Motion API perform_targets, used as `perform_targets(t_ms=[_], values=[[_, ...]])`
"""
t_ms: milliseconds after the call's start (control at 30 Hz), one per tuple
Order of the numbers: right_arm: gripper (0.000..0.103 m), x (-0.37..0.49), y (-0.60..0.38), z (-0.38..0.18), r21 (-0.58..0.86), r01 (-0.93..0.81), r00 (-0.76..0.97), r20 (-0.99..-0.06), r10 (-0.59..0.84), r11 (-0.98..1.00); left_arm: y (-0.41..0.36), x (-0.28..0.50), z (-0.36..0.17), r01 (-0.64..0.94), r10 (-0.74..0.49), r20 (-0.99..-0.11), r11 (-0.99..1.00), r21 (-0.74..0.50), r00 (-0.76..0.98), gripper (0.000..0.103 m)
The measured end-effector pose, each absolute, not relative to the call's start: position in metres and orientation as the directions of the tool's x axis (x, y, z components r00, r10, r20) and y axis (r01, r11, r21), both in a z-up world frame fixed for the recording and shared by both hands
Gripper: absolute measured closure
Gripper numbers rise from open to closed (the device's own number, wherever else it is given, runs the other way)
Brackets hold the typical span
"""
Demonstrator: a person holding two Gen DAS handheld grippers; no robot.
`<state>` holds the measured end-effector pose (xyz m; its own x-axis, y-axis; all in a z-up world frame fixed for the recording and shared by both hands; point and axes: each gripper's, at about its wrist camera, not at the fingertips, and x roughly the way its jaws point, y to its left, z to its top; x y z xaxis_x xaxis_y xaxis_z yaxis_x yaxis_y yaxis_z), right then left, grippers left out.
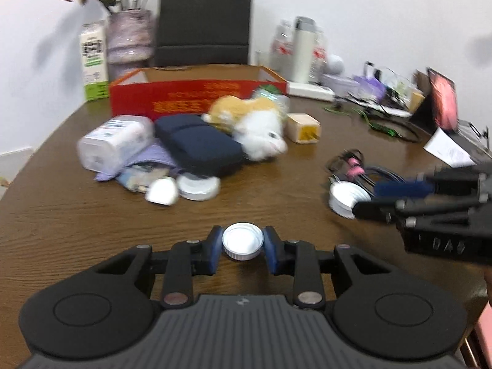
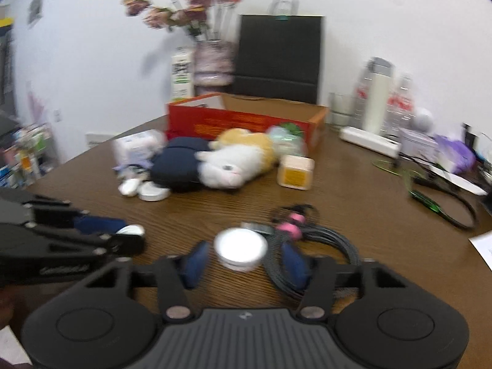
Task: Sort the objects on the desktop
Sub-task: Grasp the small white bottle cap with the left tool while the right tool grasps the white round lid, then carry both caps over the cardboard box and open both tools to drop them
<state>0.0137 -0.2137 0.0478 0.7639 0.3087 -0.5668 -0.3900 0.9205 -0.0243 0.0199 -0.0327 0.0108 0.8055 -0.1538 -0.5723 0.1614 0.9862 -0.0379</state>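
On the brown table (image 1: 77, 230), the left gripper (image 1: 243, 243) had its blue pads pressed against both sides of a small white cap (image 1: 243, 241). The right gripper (image 2: 243, 256) stood spread wide around a white round lid (image 2: 240, 246), touching neither side, beside a coiled black cable (image 2: 319, 243)

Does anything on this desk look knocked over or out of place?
Yes: the plush toy lies toppled on its side, sprawled against the dark blue pouch before the red box. A loose white lid is pinched in the left gripper.
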Motion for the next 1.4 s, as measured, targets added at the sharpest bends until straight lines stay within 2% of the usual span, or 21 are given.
perform_targets(t_ms=[33, 167, 333, 467, 500, 533, 600, 767, 900, 1033, 1100, 1167, 1200, 1267, 1300, 1367, 1400], values=[[0.080, 0.016, -0.209, 0.047, -0.027, -0.395, 0.750, -0.588, 0.305, 0.918, -0.028, 0.018, 0.013, 0.149, -0.144, -0.566, 0.988, -0.039, 0.811, 0.074], [0.079, 0.020, -0.206, 0.036, -0.029, -0.348, 0.729, -0.636, 0.251, 0.937, -0.006, 0.011, 0.018, 0.103, -0.110, -0.551, 0.994, -0.043, 0.827, 0.074], [0.061, 0.033, -0.208, 0.034, -0.003, -0.306, 0.748, -0.620, 0.238, 0.952, 0.005, 0.010, 0.020, 0.097, -0.106, -0.542, 0.994, -0.046, 0.833, 0.074], [0.051, 0.056, -0.193, 0.033, -0.042, -0.302, 0.752, -0.624, 0.211, 0.952, 0.007, 0.011, 0.019, 0.103, -0.115, -0.542, 0.993, -0.054, 0.832, 0.074], [0.053, 0.061, -0.189, 0.032, -0.057, -0.299, 0.757, -0.621, 0.201, 0.952, 0.008, 0.012, 0.018, 0.100, -0.114, -0.545, 0.993, -0.056, 0.831, 0.074], [0.061, 0.065, -0.187, 0.032, -0.068, -0.301, 0.758, -0.622, 0.196, 0.951, 0.010, 0.012, 0.017, 0.097, -0.112, -0.547, 0.994, -0.057, 0.830, 0.074], [0.065, 0.067, -0.184, 0.035, -0.086, -0.311, 0.760, -0.621, 0.193, 0.947, 0.014, 0.013, 0.017, 0.090, -0.109, -0.545, 0.994, -0.061, 0.831, 0.074], [0.065, 0.062, -0.192, 0.057, -0.026, -0.345, 0.784, -0.557, 0.273, 0.938, 0.018, 0.027, 0.038, 0.134, -0.149, -0.502, 0.989, -0.066, 0.852, 0.074], [0.065, 0.088, -0.190, 0.106, -0.018, -0.336, 0.859, -0.416, 0.299, 0.942, 0.007, 0.073, 0.088, 0.158, -0.157, -0.385, 0.987, -0.029, 0.909, 0.074], [0.065, 0.155, -0.179, 0.150, 0.028, -0.297, 0.903, -0.318, 0.290, 0.954, 0.006, 0.148, 0.132, 0.070, -0.109, -0.295, 0.988, -0.139, 0.949, 0.074], [0.065, 0.193, -0.175, 0.160, 0.055, -0.263, 0.915, -0.303, 0.267, 0.963, 0.003, 0.186, 0.142, 0.013, -0.061, -0.275, 0.985, -0.173, 0.959, 0.074], [0.064, 0.234, -0.170, 0.158, 0.098, -0.238, 0.909, -0.327, 0.257, 0.966, -0.002, 0.236, 0.143, -0.041, -0.008, -0.289, 0.986, -0.164, 0.957, 0.073], [0.064, 0.259, -0.167, 0.153, 0.108, -0.222, 0.899, -0.362, 0.246, 0.969, -0.006, 0.262, 0.138, -0.054, 0.010, -0.322, 0.990, -0.131, 0.947, 0.069], [0.033, 0.296, -0.161, 0.138, 0.091, -0.168, 0.875, -0.445, 0.191, 0.982, -0.008, 0.309, 0.120, -0.089, 0.050, -0.449, 0.994, -0.065, 0.892, 0.025], [0.016, 0.309, -0.160, 0.129, 0.081, -0.143, 0.861, -0.481, 0.164, 0.986, -0.006, 0.317, 0.111, -0.111, 0.066, -0.478, 0.992, -0.066, 0.876, 0.020], [0.017, 0.314, -0.161, 0.112, 0.074, -0.180, 0.850, -0.490, 0.193, 0.981, 0.002, 0.313, 0.097, -0.103, 0.043, -0.479, 0.990, -0.101, 0.877, 0.009], [0.013, 0.314, -0.164, 0.105, 0.097, -0.214, 0.836, -0.497, 0.234, 0.972, 0.006, 0.309, 0.092, -0.104, 0.038, -0.486, 0.988, -0.109, 0.873, 0.003]])
